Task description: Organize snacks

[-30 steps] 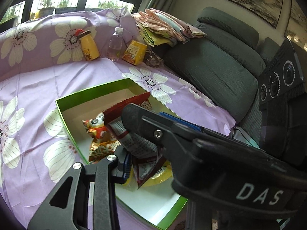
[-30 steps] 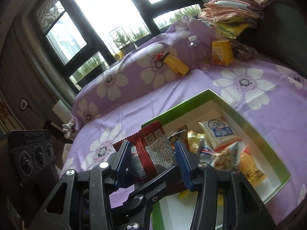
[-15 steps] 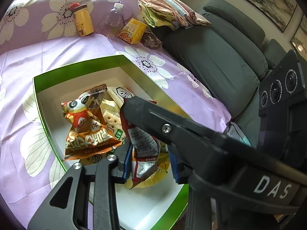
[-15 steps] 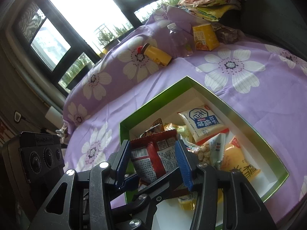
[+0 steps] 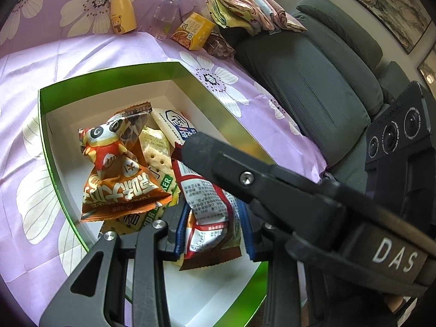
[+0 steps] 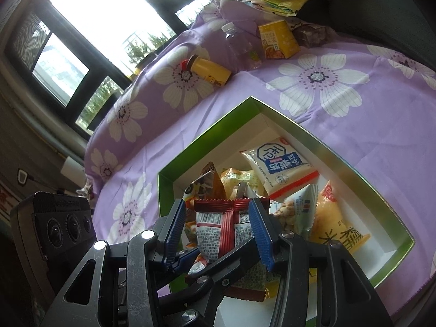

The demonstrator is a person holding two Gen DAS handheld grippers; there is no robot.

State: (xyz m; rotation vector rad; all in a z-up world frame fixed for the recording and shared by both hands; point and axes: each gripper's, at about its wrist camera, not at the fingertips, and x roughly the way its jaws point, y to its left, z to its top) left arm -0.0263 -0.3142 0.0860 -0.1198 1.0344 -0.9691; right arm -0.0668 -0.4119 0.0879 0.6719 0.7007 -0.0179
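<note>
both tools grip the same red snack packet [image 5: 207, 204], one at each end: the left tool [image 5: 212, 229] is clamped tight on its lower part, and the right tool [image 6: 218, 229] pinches the upper part between its blue pads [image 6: 257, 231]. the packet hangs just over the near end of the green box [image 5: 109, 70], which sits on the purple flowered bed cover [image 5: 32, 87]. inside the box lie an orange panda packet [image 5: 120, 163], a cracker packet [image 5: 158, 147], a white and blue packet [image 6: 278, 166], a peanut packet [image 6: 297, 207] and a yellow packet [image 6: 338, 226]

the step in hand looks like setting this packet down in the box. to do it well, lower both tools together so the film does not tear or twist, and aim for the bare white floor at the near end, not the heap. let one tool go first, then the other once the packet rests, so it lies flat. keep the tips clear of the green rim; a knock could shove the box across the soft cover. a yellow bottle [image 5: 122, 11], a clear bottle [image 5: 166, 13] and a yellow carton [image 5: 193, 31] wait at the far edge
</note>
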